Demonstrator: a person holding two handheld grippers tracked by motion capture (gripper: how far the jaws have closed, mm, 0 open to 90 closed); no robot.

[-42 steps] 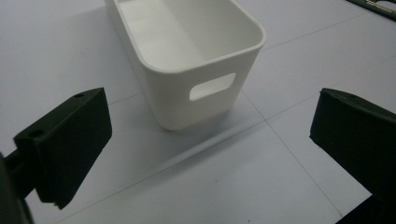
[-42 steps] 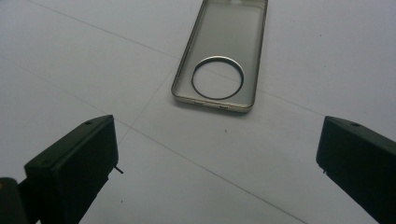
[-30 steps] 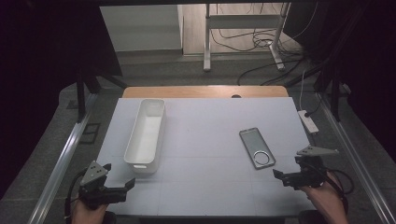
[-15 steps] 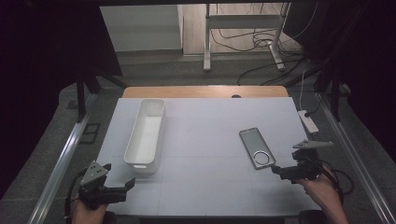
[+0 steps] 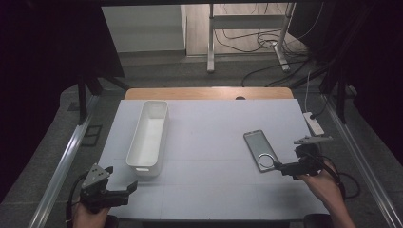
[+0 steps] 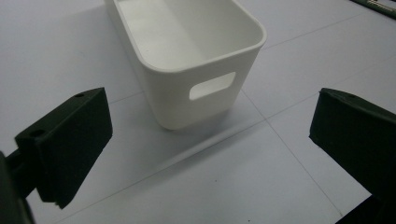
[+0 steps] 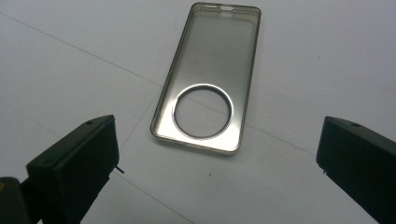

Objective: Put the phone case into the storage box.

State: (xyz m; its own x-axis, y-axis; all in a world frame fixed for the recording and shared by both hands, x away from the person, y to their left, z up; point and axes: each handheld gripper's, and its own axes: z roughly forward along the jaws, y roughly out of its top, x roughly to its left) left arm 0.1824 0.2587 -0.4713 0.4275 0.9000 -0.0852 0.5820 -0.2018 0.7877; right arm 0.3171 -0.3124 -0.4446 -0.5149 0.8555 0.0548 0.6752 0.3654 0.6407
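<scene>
I'm looking at the phone case (image 7: 205,79), a clear, slightly smoky shell with a thin raised rim all round. It lies open side up, flat on the white counter (image 5: 209,142). A big round cut-out sits in its nearer end, ringed with a brighter edge, and I can see the white surface straight through it. Two small slots show in the rim at the far end. From above, the phone case (image 5: 259,149) rests on the right part of the counter, lengthwise and a little slanted, with its ringed end toward me.

My right gripper (image 5: 280,166) is just beside that ringed end, low over the counter, jaws wide apart with nothing between them. In the right gripper view the two black jaws stand at either side of the frame, and the case lies between them but farther ahead, not touched by either.

Over on the left stands a long white bin (image 5: 148,137), empty, its near end wall showing a slot handle (image 6: 212,86). My left gripper (image 5: 124,189) hovers at the near left corner of the counter, just short of that end wall. Its jaws are spread wide too, and they hold nothing. The bin and the case are well apart.
</scene>
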